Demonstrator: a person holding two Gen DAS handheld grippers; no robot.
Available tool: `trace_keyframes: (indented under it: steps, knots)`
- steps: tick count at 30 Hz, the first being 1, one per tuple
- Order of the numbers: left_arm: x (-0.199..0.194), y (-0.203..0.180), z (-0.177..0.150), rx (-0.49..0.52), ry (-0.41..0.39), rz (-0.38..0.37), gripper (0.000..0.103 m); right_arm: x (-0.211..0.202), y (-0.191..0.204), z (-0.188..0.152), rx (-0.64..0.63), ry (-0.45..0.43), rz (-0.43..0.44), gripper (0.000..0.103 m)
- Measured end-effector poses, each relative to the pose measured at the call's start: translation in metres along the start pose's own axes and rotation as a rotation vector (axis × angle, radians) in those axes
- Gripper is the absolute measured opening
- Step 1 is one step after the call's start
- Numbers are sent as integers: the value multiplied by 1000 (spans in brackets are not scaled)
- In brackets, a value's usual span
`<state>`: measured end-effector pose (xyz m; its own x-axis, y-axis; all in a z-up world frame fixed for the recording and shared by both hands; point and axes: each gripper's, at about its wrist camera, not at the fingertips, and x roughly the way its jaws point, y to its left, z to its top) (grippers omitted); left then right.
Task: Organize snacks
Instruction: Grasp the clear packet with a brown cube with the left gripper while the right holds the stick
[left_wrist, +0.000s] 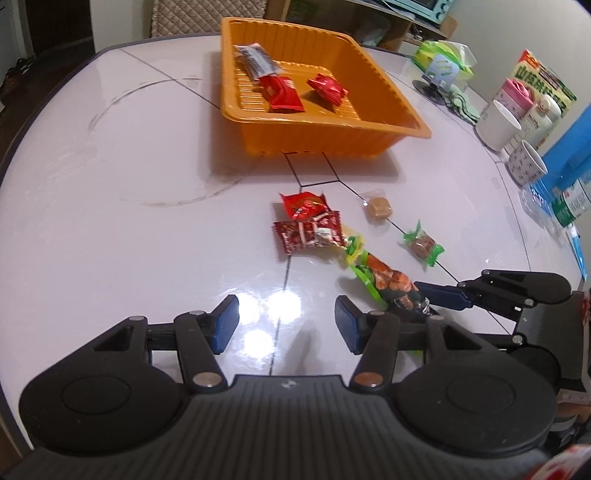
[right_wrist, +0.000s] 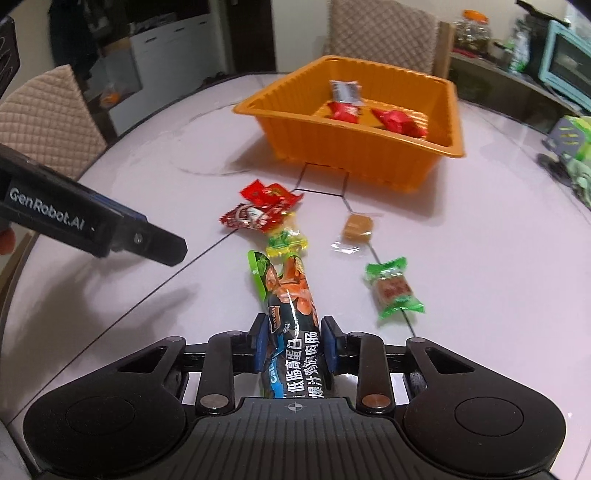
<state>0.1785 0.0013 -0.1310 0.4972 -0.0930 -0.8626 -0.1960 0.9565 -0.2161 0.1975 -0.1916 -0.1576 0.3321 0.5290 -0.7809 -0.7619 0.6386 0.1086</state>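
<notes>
An orange tray (left_wrist: 388, 122) (right_wrist: 369, 162) at the far side of the white table holds two red packets (left_wrist: 282, 94) (left_wrist: 328, 88) and a dark packet (left_wrist: 255, 61). Loose snacks lie in front of it: two red packets (right_wrist: 269, 195) (right_wrist: 251, 218), a small yellow-green candy (right_wrist: 286, 242), a brown cube sweet (right_wrist: 356, 227) and a green-wrapped sweet (right_wrist: 393, 288). My right gripper (right_wrist: 293, 343) is shut on a long sausage stick (right_wrist: 291, 295), also in the left wrist view (left_wrist: 391, 284). My left gripper (left_wrist: 286, 321) is open and empty above the bare table.
Cups (left_wrist: 498, 123), boxes and a tissue pack (left_wrist: 443, 59) crowd the table's right edge. Quilted chairs (right_wrist: 48, 118) (right_wrist: 384, 33) stand at the left and far side. A teal oven (right_wrist: 569, 70) sits on a shelf beyond.
</notes>
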Motion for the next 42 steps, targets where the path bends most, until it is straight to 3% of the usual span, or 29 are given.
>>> trace_keyframes:
  steps: [13, 21, 30, 42]
  knots:
    - [24, -57, 25, 161, -49, -64, 50, -48, -61, -4, 316, -77, -101, 31]
    - [48, -77, 48, 199, -57, -63, 48, -63, -99, -2, 446, -119, -137, 31]
    - [71, -88, 66, 228, -55, -41, 40, -63, -115, 0, 492, -135, -151, 31]
    - [91, -94, 72, 242, -29, -17, 38, -63, -124, 1, 508, -141, -167, 31]
